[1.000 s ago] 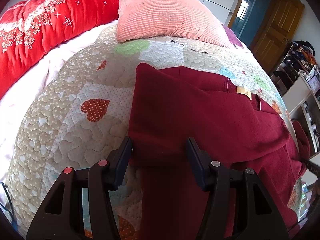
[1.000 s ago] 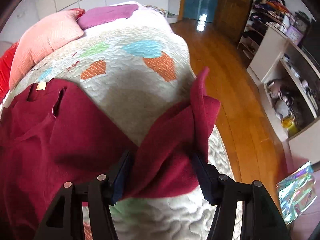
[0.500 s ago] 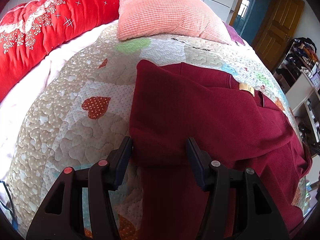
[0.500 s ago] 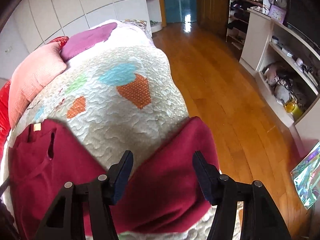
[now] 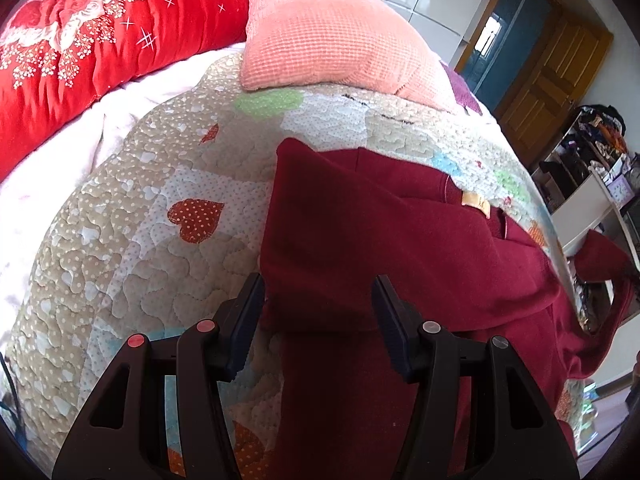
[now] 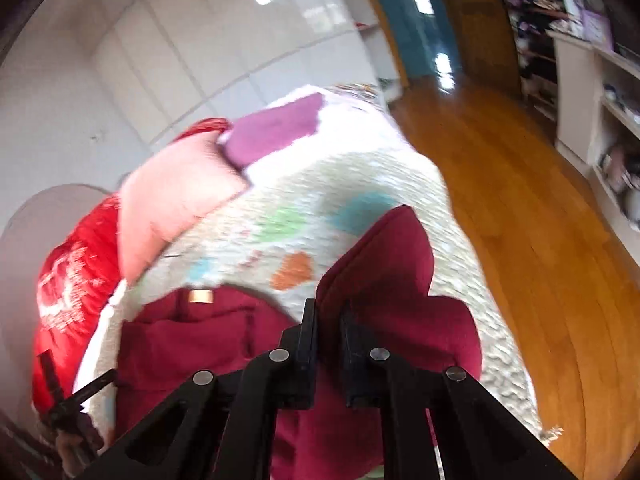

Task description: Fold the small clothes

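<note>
Left wrist view: the left claw points steeply down at the bed, its jaws standing about half open. A folded edge of the dark red garment lies between the two fingers, which flank the cloth without visibly pressing it. The garment is spread flat on the heart-patterned quilt, its tan neck label toward the far side of the bed. A peach pillow and a red floral duvet lie at the head of the bed.

Right wrist view: the right claw is tilted less steeply, looking across the bed toward the white wardrobe and the wooden floor. Its jaws are closed on a sleeve or corner of the garment, which stands up in a raised peak above the quilt. The frame is motion-blurred, so which part of the garment is pinched is probably the sleeve end, though this is uncertain. The rest of the garment lies flat at lower left, the label showing near its collar.
</note>
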Demonstrator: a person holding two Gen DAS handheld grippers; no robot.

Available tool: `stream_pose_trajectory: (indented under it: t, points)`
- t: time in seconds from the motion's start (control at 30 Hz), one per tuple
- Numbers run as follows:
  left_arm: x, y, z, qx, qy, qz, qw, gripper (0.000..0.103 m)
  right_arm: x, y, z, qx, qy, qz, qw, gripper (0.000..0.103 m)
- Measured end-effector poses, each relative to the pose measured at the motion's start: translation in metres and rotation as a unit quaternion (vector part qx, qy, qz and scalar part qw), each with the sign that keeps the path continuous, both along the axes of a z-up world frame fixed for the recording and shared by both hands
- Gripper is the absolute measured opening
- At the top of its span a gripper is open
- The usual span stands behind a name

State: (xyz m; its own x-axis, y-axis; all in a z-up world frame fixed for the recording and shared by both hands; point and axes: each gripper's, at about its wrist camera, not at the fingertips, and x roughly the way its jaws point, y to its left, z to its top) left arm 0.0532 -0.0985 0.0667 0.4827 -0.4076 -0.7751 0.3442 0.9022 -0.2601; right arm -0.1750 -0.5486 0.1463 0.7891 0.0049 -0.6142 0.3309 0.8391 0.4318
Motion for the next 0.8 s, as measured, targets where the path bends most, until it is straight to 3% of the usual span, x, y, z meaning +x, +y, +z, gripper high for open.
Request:
stream_pose_trajectory:
  t: [0.1,0.2,0.23,0.27,0.33,0.4,0.47,0.67,0.8]
  points:
    - [-0.002,0.008,0.011,-0.034,-0.011,0.011,0.9993,0.055,0.040,0.068,0.028,-0.019,-0.054,0.119,0.991,0.009]
    - [-0.001,0.014,0.016,-0.057,-0.016,0.015,0.9981,0.055,0.082,0.142,0.016,-0.026,-0.078,0.218,0.972,0.009]
    - [-0.001,0.015,0.016,-0.063,-0.016,0.015,0.9978,0.055,0.095,0.165,0.002,-0.032,-0.068,0.242,0.967,0.011]
    - [0.000,0.015,0.016,-0.066,-0.014,0.014,0.9976,0.055,0.108,0.184,-0.018,-0.036,-0.035,0.261,0.964,0.026]
    - [0.004,0.015,0.013,-0.071,-0.003,0.009,0.9974,0.055,0.122,0.207,-0.060,-0.028,0.046,0.289,0.956,0.045]
    - [0.008,0.017,0.010,-0.080,0.008,0.008,0.9967,0.055,0.115,0.210,-0.085,-0.017,0.072,0.292,0.954,0.045]
    - [0.012,0.019,0.007,-0.082,0.014,0.012,0.9964,0.055,0.102,0.197,-0.091,-0.018,0.080,0.274,0.958,0.045]
    - [0.017,0.016,0.002,-0.073,0.012,0.019,0.9971,0.057,0.052,0.141,-0.066,-0.003,0.036,0.205,0.978,0.050]
    - [0.022,0.007,0.001,-0.042,-0.002,0.019,0.9989,0.057,0.032,0.110,-0.072,0.014,0.045,0.160,0.986,0.053]
